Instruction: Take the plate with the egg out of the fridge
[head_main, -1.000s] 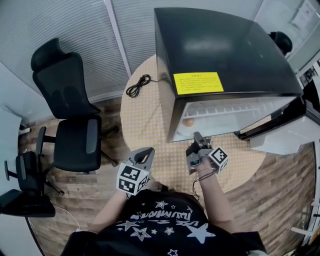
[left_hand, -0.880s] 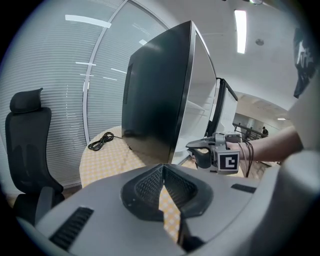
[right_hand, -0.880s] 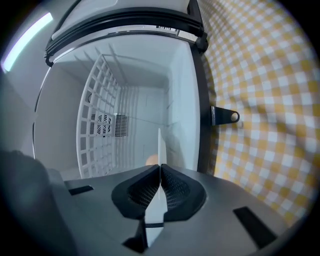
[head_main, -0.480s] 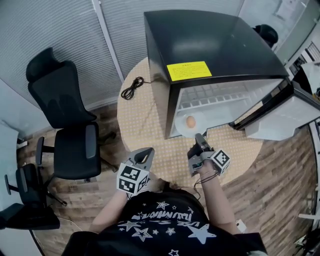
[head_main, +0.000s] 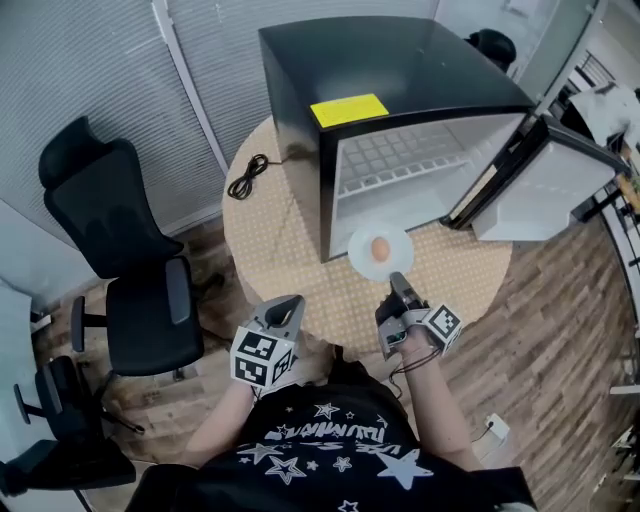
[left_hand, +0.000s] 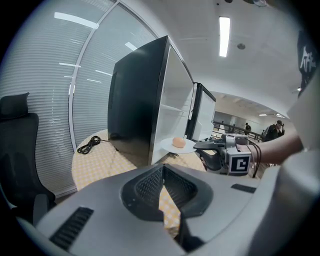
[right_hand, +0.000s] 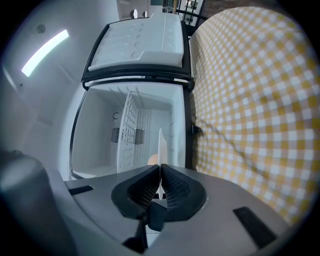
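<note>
A white plate (head_main: 362, 250) carrying a brown egg (head_main: 380, 247) hangs just outside the open black fridge (head_main: 400, 80), over the checked table (head_main: 280, 250). My right gripper (head_main: 398, 281) is shut on the plate's near rim. The right gripper view shows the plate (right_hand: 160, 142) edge-on between the pads, the egg (right_hand: 153, 159) peeking beside it, and the fridge's inside (right_hand: 130, 120) behind. My left gripper (head_main: 292, 303) hovers at the table's near edge, shut and holding nothing. In the left gripper view, the plate (left_hand: 170, 147), egg (left_hand: 178, 142) and right gripper (left_hand: 207, 146) show ahead.
The fridge door (head_main: 545, 190) stands swung wide to the right. A black cable (head_main: 250, 175) lies coiled on the table left of the fridge. Black office chairs (head_main: 120, 240) stand on the wood floor to the left.
The plate with the egg has slid out of the fridge toward me in the right gripper's grip. The left gripper has barely shifted.
</note>
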